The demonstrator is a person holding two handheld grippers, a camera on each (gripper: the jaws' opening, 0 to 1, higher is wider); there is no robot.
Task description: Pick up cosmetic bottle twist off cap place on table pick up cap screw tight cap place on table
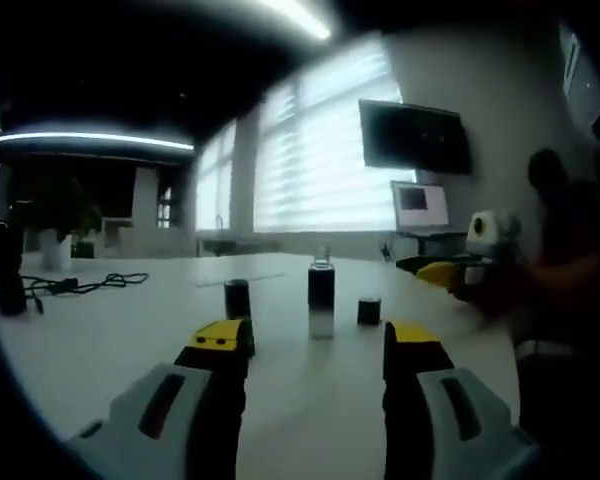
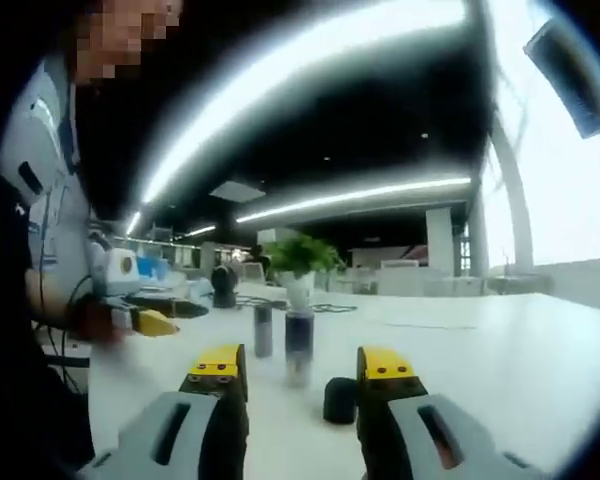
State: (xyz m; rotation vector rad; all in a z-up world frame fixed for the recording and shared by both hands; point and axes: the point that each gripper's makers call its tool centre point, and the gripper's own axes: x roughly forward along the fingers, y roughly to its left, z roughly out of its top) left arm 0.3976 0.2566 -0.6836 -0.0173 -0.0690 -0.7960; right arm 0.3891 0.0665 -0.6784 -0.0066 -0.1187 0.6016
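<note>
A white table (image 1: pixel 130 330) is carrying a tall cosmetic bottle (image 1: pixel 321 298) standing upright, with a small black cap (image 1: pixel 369 311) sitting just beside it and a dark cylinder (image 1: pixel 237 298) standing on its other side. A black cable (image 1: pixel 80 285) is lying farther back, near a potted plant (image 2: pixel 298 268).

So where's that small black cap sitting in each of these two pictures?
Left gripper view: the black cap stands on the table, right of the tall cosmetic bottle.
Right gripper view: the cap is low, beside the right tong.
Shared landmark: the cosmetic bottle.

Dim, backlit windows (image 1: pixel 310 150), soft fisheye blur
</note>
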